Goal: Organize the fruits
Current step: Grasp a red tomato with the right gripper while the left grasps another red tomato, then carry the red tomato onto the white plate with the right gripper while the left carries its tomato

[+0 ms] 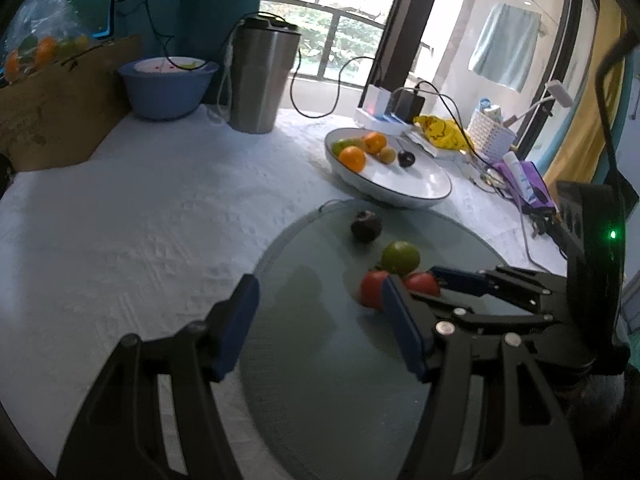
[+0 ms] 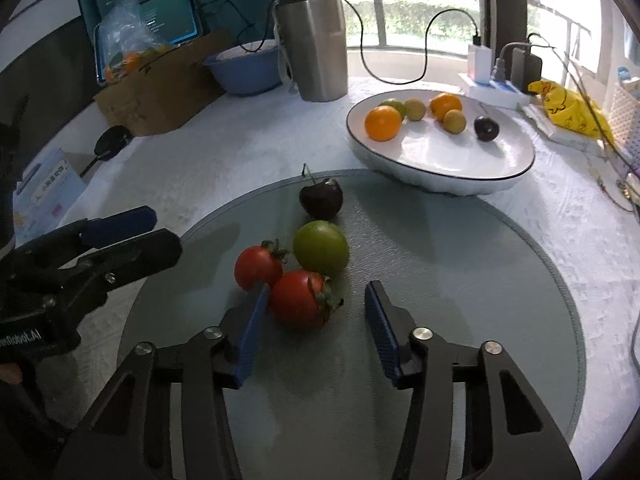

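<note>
A white textured tablecloth (image 2: 248,152) covers the table, and on it lies a round grey mat (image 2: 460,280) with a stitched edge. Just beyond the mat's far rim sits a white oval plate (image 2: 460,160) with a dark rim line, holding two oranges (image 2: 383,123), a green fruit, two small yellowish fruits and a dark plum (image 2: 486,128), all gathered toward its far side. Behind it stand a steel tumbler (image 2: 316,44), a blue bowl (image 2: 244,68) and a cardboard box (image 2: 160,88) with a bagged heap of fruit on top. On the mat four fruits are clustered: a dark plum-like fruit with a stem (image 2: 321,200) farthest out, a green fruit (image 2: 321,247) next to it, and two red tomatoes, the smaller one (image 2: 258,266) to the left and the larger one (image 2: 300,300) nearest. The right gripper (image 2: 316,320) is low over the mat with its blue fingers spread apart; the larger tomato lies between them, close against the left finger, and whether it touches cannot be told. The left gripper (image 1: 320,320) hovers at the mat's left side, its fingers also spread and holding nothing.
</note>
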The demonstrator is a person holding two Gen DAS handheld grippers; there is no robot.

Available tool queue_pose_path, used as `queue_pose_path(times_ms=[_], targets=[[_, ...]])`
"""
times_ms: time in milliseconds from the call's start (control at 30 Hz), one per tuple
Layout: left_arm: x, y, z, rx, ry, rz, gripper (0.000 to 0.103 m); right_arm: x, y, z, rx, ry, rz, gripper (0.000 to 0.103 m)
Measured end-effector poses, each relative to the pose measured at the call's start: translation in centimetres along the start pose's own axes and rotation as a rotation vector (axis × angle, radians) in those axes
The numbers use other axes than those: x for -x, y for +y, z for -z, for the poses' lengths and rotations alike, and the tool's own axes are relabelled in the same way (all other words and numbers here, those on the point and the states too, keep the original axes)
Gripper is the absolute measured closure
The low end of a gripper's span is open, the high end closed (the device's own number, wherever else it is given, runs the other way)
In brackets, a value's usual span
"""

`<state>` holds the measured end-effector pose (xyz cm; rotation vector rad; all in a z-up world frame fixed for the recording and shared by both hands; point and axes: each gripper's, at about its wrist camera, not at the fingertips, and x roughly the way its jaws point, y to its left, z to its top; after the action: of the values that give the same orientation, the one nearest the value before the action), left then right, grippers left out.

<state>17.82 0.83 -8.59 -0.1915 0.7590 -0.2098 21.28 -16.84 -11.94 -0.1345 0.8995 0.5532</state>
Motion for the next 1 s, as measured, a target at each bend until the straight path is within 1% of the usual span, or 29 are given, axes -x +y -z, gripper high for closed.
queue_pose_path(times_ms=[67,100,133,333,533,667,733,767,800,833,900,967,1000], targets=[[-0.2,-0.2,0.0,-0.006,0.009,0.002,0.038,0.0,0.0,0.0,0.002,0.002,-0.01,0.064],[-0.4,-0.3,0.0,-0.008,0.013,0.002,0.038,-0.1,0.0,0.0,0.003,0.004,-0.021,0.066],[-0.5,-0.5,0.0,-0.012,0.019,0.001,0.038,-0.1,0.1,0.0,0.004,0.004,-0.03,0.071],[-1.4,-1.6,-0.1,-0.041,0.051,0.002,0.038,0.6,-0.3,0.2,0.009,-0.014,-0.041,0.071],[-3.1,-2.9,-0.1,-0.066,0.1,0.001,0.038,2.1,-2.1,0.3,-0.012,-0.046,-0.03,0.071],[-4.1,-3.4,-0.2,-0.084,0.116,-0.03,0.038,2.8,-3.3,0.2,-0.029,-0.066,-0.017,0.071],[-4.4,-3.6,-0.3,-0.094,0.12,-0.033,0.039,3.0,-4.0,0.2,-0.037,-0.074,-0.014,0.071],[-4.6,-3.7,-0.3,-0.101,0.124,-0.034,0.044,3.1,-4.3,0.2,-0.041,-0.077,-0.012,0.071],[-4.7,-3.8,-0.3,-0.108,0.127,-0.034,0.053,3.2,-4.6,0.2,-0.045,-0.079,-0.011,0.071],[-4.9,-4.0,-0.3,-0.116,0.137,-0.032,0.055,3.3,-4.8,0.1,-0.049,-0.082,-0.01,0.071],[-5.2,-4.4,-0.3,-0.134,0.148,-0.029,0.067,3.4,-5.3,0.0,-0.055,-0.088,-0.009,0.071],[-5.4,-4.8,-0.3,-0.152,0.153,-0.024,0.072,3.6,-5.7,-0.1,-0.058,-0.096,-0.009,0.071],[-5.5,-5.0,-0.4,-0.156,0.157,-0.022,0.073,3.6,-5.9,-0.2,-0.06,-0.098,-0.008,0.071]])
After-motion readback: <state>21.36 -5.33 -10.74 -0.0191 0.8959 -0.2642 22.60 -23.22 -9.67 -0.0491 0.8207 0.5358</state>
